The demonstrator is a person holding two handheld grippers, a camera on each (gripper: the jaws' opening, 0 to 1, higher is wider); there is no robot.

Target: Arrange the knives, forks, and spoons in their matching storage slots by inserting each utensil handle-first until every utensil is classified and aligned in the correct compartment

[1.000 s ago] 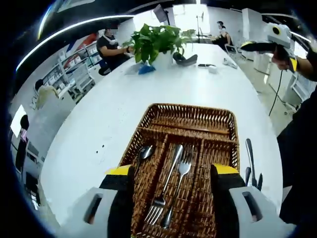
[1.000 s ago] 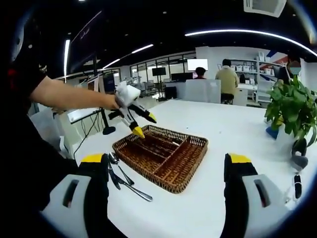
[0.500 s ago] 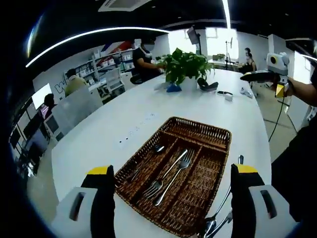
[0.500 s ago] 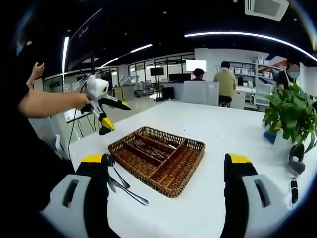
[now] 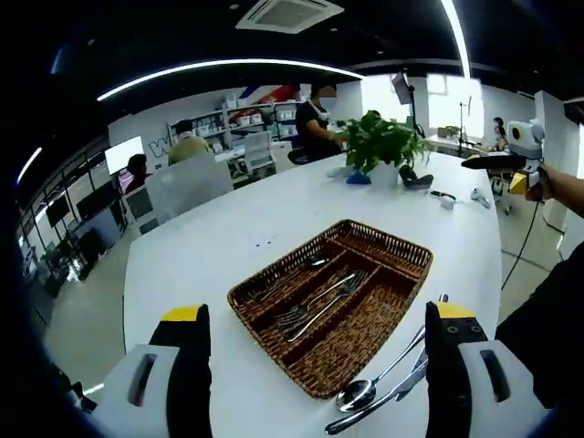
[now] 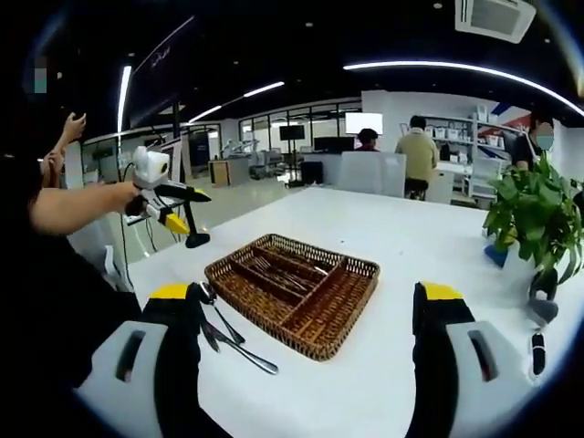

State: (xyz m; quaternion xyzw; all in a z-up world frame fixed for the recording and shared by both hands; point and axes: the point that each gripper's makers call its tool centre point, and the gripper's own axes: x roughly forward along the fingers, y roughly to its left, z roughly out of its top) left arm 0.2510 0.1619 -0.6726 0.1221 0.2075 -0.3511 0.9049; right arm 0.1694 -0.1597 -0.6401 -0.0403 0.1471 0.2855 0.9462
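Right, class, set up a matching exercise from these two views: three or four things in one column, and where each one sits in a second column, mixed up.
Things:
1. forks
2. loose spoon
3. potted plant
4. left tongs

Places:
A. on the white table beside the wicker tray
B. at the far end of the table
C. held up in the air, off the table's edge
D. inside a tray compartment

Pairs: 1-D, 2-A, 3-B, 4-C
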